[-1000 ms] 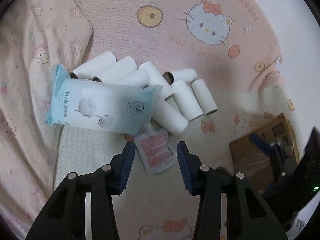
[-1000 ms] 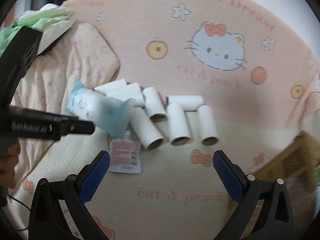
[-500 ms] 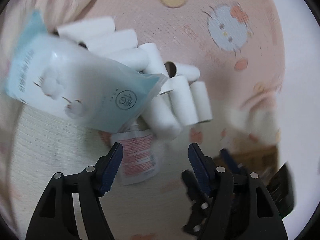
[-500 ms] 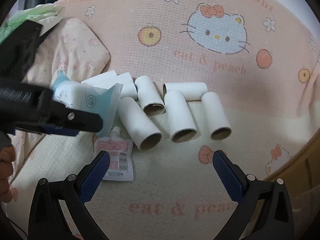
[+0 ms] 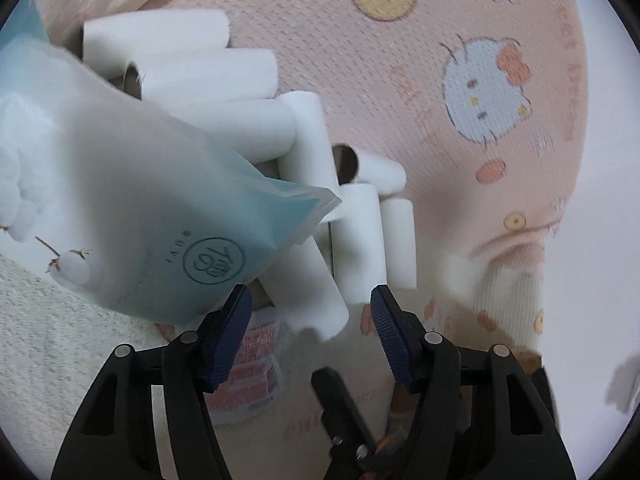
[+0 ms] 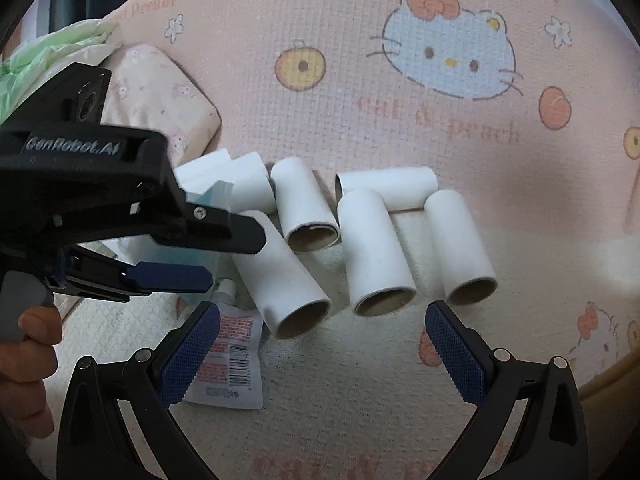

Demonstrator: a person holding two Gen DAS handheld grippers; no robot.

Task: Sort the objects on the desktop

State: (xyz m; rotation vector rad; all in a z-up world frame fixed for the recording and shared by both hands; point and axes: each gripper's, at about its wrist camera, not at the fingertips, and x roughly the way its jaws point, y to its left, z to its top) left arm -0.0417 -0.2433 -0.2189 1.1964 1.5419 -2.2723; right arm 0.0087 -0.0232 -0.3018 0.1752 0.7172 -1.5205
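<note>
We see the left gripper (image 5: 310, 304) with its blue ribbed fingers (image 5: 234, 330) spread wide; they have just been opening and then eased in slightly, and nothing is pinched between the pads. One of the white cardboard tubes (image 5: 308, 280) lies in the gap between them, just ahead of the tips. The left finger sits at the lower corner of the wipes pack (image 5: 132, 208), a soft, glossy pouch in white and pale blue with a round printed seal; whether it touches we cannot tell.

Our right gripper (image 6: 320, 344) also stands wide apart and empty, its cross-hatched blue fingers (image 6: 192, 354) hovering over the bed cover (image 6: 360, 380). The left finger overlaps the small sachet (image 6: 234, 360) in that view, a flat white packet with pink print, a barcode and a little spout; contact is unclear.

The tubes are matte, smooth cylinders with brown hollow ends. Three lie side by side with open ends toward the right gripper (image 6: 380, 256), one lies crosswise behind them, and more are stacked under the pack. All of this rests on a woven, waffle-textured cover, pink above and cream below, printed with cartoon cats and peaches. A padded pink pillow (image 6: 160, 92) lies behind the pile. A person's hand (image 6: 24, 356) grips the left gripper's handle.
</note>
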